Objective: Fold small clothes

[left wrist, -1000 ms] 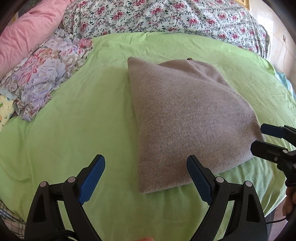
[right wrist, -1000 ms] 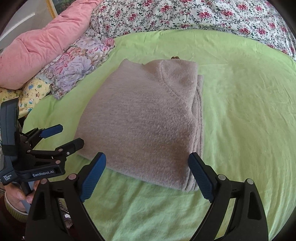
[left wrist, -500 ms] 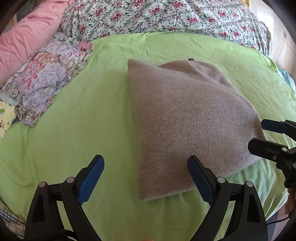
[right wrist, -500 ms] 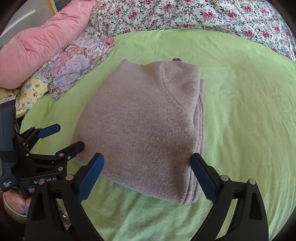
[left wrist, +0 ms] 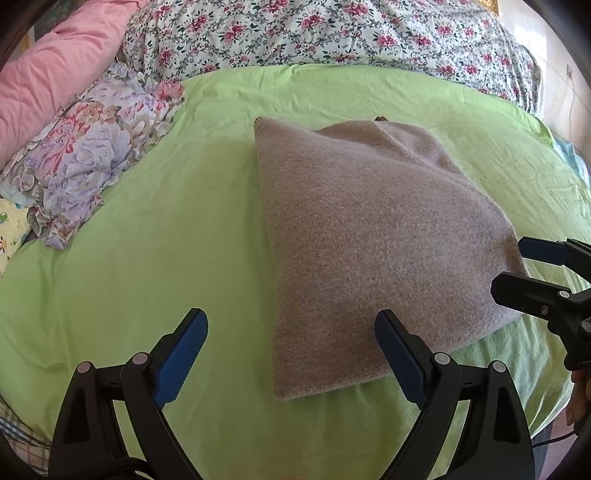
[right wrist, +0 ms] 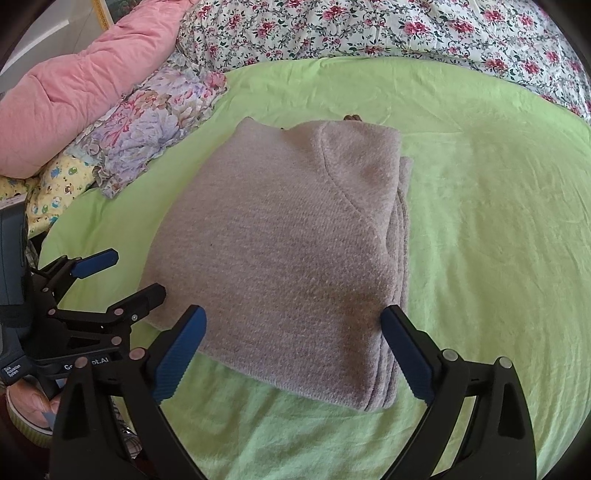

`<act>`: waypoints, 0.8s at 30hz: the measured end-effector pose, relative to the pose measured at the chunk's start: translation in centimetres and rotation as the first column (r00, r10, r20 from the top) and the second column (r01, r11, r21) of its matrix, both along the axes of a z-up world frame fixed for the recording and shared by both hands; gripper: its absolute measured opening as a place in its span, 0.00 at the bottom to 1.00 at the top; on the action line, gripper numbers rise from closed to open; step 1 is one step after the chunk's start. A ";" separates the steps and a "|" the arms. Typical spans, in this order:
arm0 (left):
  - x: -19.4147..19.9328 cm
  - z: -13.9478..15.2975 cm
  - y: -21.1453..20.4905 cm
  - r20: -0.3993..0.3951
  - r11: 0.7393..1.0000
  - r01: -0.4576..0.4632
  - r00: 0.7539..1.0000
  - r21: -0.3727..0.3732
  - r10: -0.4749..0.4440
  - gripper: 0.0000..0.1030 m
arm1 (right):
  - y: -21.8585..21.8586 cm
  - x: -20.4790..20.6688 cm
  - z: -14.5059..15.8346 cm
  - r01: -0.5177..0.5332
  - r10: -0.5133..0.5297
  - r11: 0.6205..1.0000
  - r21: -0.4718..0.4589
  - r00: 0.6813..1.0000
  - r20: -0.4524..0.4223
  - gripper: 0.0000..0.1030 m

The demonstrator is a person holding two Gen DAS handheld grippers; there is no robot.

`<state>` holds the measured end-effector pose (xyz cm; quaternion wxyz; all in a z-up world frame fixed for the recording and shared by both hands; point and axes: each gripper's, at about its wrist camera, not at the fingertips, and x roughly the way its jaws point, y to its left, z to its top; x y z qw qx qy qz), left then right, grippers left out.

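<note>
A grey-beige knitted garment lies folded into a rectangle on the green bedsheet; it also shows in the right wrist view, with stacked layers along its right edge. My left gripper is open and empty, held above the garment's near left corner. My right gripper is open and empty, above the garment's near edge. Each gripper shows in the other's view: the right one at the garment's right edge, the left one at its left corner, both open.
A pink pillow, a floral purple cushion and a yellow patterned cloth lie at the left. A flowered quilt lies across the back. The bed's near edge is just below the grippers.
Both grippers have moved slightly forward over the garment's near edge. The garment has not moved and both grippers stay open.
</note>
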<state>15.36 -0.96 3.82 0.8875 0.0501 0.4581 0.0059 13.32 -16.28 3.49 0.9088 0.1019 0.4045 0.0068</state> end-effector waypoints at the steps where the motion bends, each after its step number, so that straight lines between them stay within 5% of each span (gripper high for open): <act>1: 0.0 0.0 0.0 0.000 1.000 0.000 1.000 -0.001 0.000 0.90 | 0.0 0.1 0.0 0.000 0.000 1.000 0.000 1.000 0.000 0.93; 24: -0.1 0.0 -0.2 -0.006 1.000 0.004 1.000 -0.026 -0.004 0.90 | 0.0 0.0 0.0 -0.001 0.001 1.000 0.000 1.000 0.000 0.94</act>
